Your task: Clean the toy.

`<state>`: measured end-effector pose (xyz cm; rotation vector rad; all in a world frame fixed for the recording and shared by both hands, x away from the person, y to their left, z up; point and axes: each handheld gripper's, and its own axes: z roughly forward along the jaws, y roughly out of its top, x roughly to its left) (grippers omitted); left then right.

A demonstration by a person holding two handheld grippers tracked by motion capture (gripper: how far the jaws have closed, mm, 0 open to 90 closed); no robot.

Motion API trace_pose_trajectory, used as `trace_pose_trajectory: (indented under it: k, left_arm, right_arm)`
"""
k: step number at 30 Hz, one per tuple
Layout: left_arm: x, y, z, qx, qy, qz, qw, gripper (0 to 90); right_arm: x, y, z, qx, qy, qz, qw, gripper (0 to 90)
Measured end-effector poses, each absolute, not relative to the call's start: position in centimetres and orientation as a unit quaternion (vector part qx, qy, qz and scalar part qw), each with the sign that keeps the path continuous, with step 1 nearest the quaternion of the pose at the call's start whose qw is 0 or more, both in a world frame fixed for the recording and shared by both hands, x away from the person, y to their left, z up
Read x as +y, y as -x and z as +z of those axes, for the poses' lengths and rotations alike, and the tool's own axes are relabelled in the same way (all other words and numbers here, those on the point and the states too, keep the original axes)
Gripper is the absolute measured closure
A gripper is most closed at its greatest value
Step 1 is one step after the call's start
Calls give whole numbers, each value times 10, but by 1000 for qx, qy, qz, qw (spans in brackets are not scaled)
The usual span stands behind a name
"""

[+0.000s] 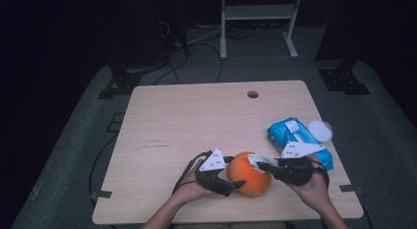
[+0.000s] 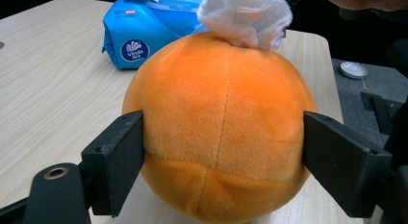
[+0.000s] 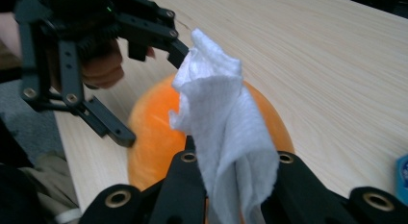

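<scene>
An orange plush ball point(image 1: 248, 177) rests on the wooden table point(image 1: 196, 121) near its front edge. My left gripper point(image 1: 236, 183) comes at it from the left. In the left gripper view the two jaws press against the sides of the ball point(image 2: 221, 128). My right gripper point(image 1: 263, 165) reaches in from the right, shut on a crumpled white wipe point(image 1: 254, 159) that touches the top of the ball. The right gripper view shows the wipe point(image 3: 221, 118) rising from between the jaws, with the ball point(image 3: 154, 132) and the left gripper point(image 3: 153, 96) behind it.
A blue pack of wipes point(image 1: 295, 138) lies on the table just right of the ball, behind my right hand. A small white round disc point(image 1: 319, 129) sits by the table's right edge. A cable hole point(image 1: 253, 94) is at the back. A metal rack point(image 1: 258, 22) stands beyond the table.
</scene>
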<state>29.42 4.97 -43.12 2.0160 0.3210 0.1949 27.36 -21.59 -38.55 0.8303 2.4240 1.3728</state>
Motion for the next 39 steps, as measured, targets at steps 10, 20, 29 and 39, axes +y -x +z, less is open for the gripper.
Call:
trace_pose_trajectory:
  k: [10,20,29,39]
  left_arm:
    - [59,-301,-435,140,-842,74,516,179]
    - [52,-297,-433,128,-846,72,513,161]
    - [59,-302,-437,136,-846,66,512,172]
    - [54,-297,-433,119,-849,93,506,122]
  right_arm:
    - [-227,-273,-376,827,-285,470,117,829]
    - [-212,-274,-388,846,-277,444,104,829]
    - [-209,-275,-386,851,-269,435,123,829]
    - [-200,-273,-393,853,-263,439,104,828]
